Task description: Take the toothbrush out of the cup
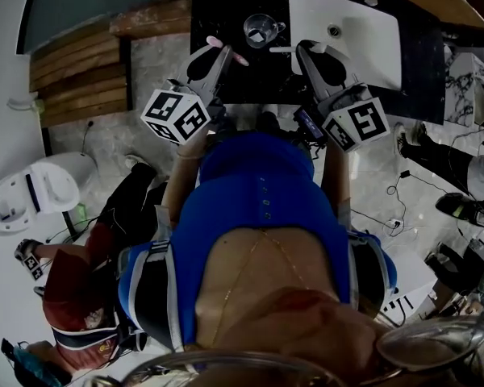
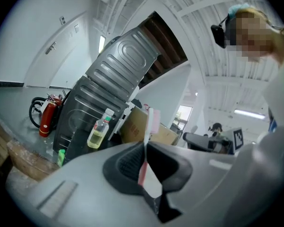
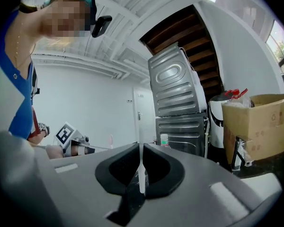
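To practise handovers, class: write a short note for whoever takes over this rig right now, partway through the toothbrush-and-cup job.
Left gripper: shut on the pink toothbrush, held in the air.
Right gripper: shut on the white toothbrush, also lifted.
Cup: upright on the black counter, ahead of both grippers; looks empty.
Done: both brushes are out.
Left: probably just setting them down.

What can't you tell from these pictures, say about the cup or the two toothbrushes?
The cup: seen only in the head view, small and dim; whether anything is left inside can't be told.
The white toothbrush: in the right gripper view its upper part fades into the pale wall; bristles unclear.
The pink toothbrush: in the head view the left gripper covers its middle.
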